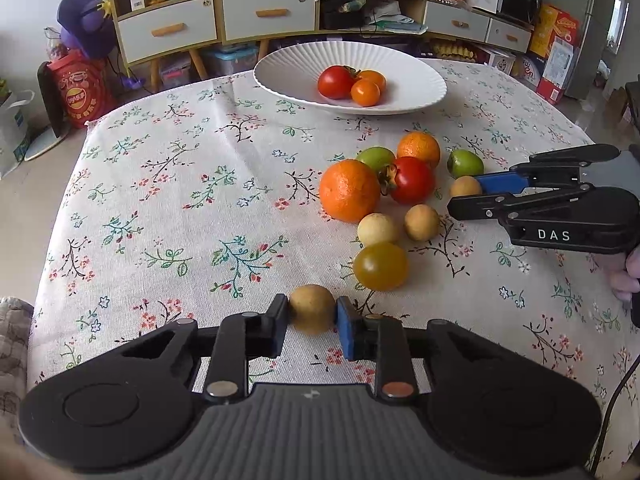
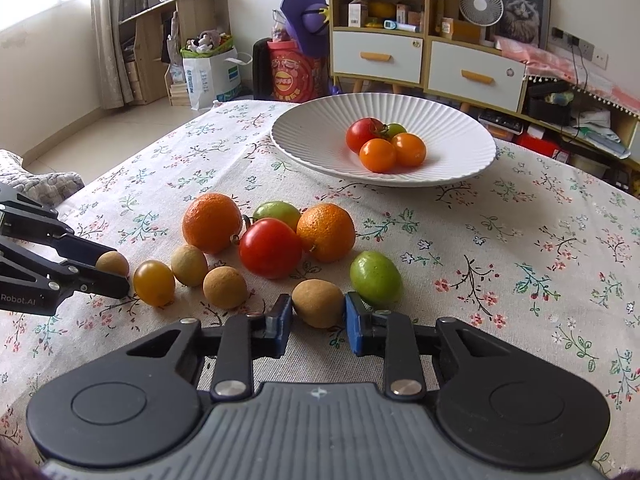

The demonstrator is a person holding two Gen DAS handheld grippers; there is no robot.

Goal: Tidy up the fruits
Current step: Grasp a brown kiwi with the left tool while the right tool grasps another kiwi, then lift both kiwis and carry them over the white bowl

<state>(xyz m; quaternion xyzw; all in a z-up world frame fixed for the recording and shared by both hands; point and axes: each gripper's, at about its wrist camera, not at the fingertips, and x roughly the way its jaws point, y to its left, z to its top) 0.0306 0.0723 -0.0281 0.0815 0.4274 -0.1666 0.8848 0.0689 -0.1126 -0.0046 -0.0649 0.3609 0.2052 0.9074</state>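
Observation:
My left gripper [image 1: 312,312] is shut on a small tan round fruit [image 1: 312,320] resting on the floral tablecloth; the right wrist view shows that gripper [image 2: 116,267] and its fruit [image 2: 113,263] at the left. My right gripper [image 2: 318,308] is shut on another tan fruit [image 2: 318,300], beside a green fruit [image 2: 375,278]. Between the two grippers lies a loose pile: two oranges [image 1: 349,190] [image 1: 419,148], a red tomato [image 1: 412,180], a yellow tomato [image 1: 380,266] and two more tan fruits [image 1: 421,222]. A white ribbed plate [image 1: 280,68] at the far side holds a red tomato [image 1: 335,82] and small orange fruits.
The tablecloth [image 1: 180,208] covers the whole table; its left edge drops to the floor. Behind the table stand drawer cabinets [image 1: 268,14], a red bag [image 1: 82,88] and boxes. A person's hand [image 1: 626,276] holds the right gripper's handle at the right edge.

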